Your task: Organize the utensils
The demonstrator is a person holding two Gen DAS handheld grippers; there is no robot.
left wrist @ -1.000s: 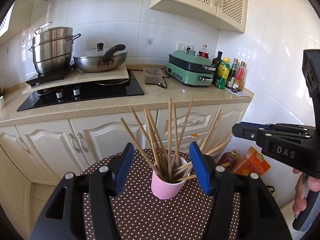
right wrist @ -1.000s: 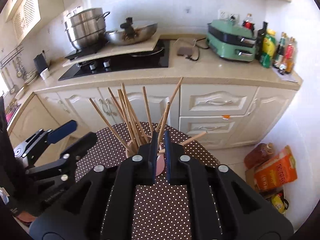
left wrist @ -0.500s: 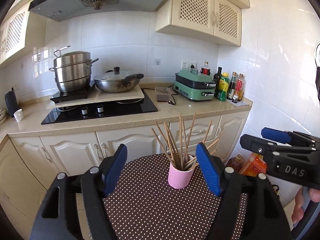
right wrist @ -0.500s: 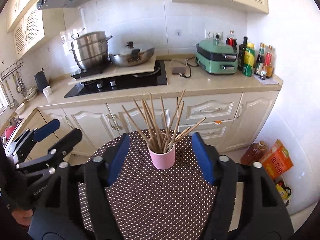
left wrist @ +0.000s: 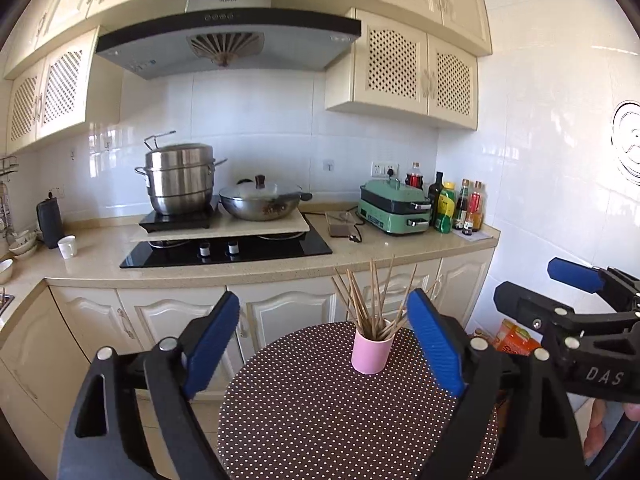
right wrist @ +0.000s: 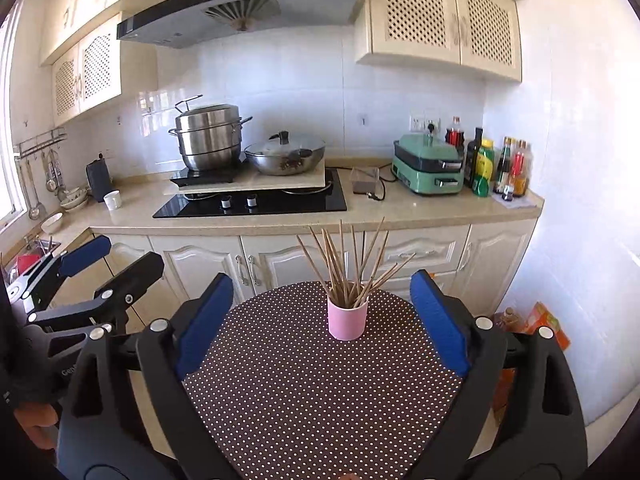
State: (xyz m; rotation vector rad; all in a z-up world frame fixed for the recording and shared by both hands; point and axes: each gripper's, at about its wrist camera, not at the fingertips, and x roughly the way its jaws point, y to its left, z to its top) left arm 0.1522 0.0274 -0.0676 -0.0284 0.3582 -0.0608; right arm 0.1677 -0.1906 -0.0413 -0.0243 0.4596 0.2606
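Note:
A pink cup [left wrist: 371, 350] holding several wooden chopsticks [left wrist: 372, 300] stands upright at the far side of a round brown polka-dot table [left wrist: 340, 420]. It also shows in the right wrist view as the cup [right wrist: 347, 321] with chopsticks [right wrist: 352, 264] on the table [right wrist: 312, 400]. My left gripper [left wrist: 324, 344] is open and empty, held back from the cup. My right gripper [right wrist: 320, 320] is open and empty, also short of the cup. Each gripper shows in the other's view, the right [left wrist: 576, 292] and the left [right wrist: 108, 264].
A kitchen counter [left wrist: 280, 264] runs behind the table with a black hob [left wrist: 224, 250], a steel steamer pot [left wrist: 178, 178], a wok [left wrist: 260, 202], a green appliance [left wrist: 394, 210] and bottles [left wrist: 456, 208]. An orange package [left wrist: 516, 338] lies on the floor at right. A white wall [left wrist: 560, 200] stands on the right.
Both grippers have drawn back and up from the cup. My right gripper, shut by the chopsticks a second ago, has opened. The cup looks smaller and farther.

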